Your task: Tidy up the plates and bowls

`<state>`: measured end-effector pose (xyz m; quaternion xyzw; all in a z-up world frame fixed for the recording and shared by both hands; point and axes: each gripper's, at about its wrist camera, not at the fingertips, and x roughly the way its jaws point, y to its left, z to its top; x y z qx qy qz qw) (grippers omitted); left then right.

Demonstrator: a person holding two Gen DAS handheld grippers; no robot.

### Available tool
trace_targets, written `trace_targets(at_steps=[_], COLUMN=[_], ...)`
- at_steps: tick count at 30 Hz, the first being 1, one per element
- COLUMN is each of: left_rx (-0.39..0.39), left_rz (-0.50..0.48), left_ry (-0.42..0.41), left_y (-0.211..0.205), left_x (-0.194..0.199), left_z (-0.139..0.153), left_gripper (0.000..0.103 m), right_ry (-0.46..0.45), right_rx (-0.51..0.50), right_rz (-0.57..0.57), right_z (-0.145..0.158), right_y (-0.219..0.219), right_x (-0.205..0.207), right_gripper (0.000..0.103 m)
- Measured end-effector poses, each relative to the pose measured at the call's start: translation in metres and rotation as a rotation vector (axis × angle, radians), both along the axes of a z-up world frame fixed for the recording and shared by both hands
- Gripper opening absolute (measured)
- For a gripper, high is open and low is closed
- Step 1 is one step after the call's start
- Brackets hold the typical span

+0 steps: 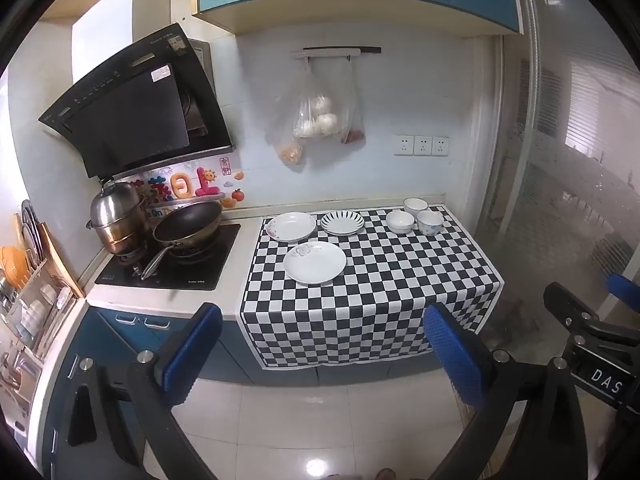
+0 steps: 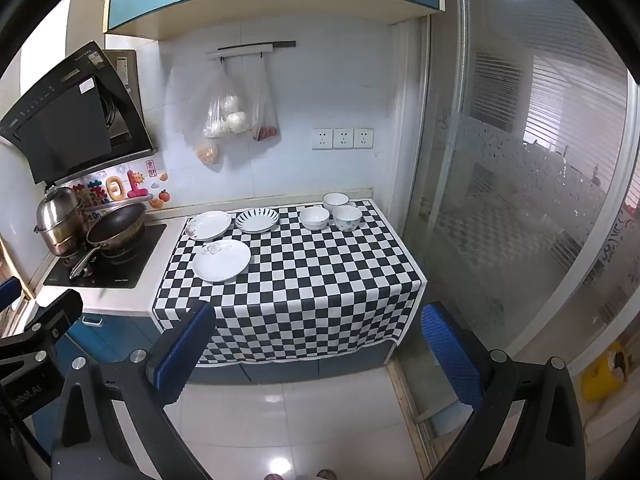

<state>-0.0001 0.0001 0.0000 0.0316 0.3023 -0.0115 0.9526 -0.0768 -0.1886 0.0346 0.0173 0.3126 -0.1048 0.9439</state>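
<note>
Left wrist view: we see our left gripper (image 1: 324,350) with its blue textured pads (image 1: 192,350) spread wide apart, holding nothing, above glossy floor tiles (image 1: 288,420). Our right gripper (image 2: 320,350) is likewise spread and unloaded. On the black-and-white checkered cloth (image 1: 384,280) we count three round white plates: a plain glazed plate (image 1: 315,262) nearest us, a floral-rimmed plate (image 1: 291,226) behind it, and a stripe-rimmed plate (image 1: 342,223) just beside that. Three small white bowls (image 1: 400,221) cluster near the cloth's far right corner, well apart from both grippers. A dark wok (image 1: 187,222) sits on the hob.
</note>
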Motion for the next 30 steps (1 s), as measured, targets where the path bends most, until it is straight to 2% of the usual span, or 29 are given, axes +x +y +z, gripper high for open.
trace_targets(at_steps=[30], left_rx=[0.002], left_rz=[0.001], left_ry=[0.010], left_y=[-0.005], left_x=[0.007], left_z=[0.000], left_gripper=[0.103], right_ry=[-0.005], right_rx=[0.011], right_rz=[-0.004], right_z=[0.000], right_y=[-0.013], right_x=[0.011], right_gripper=[0.103])
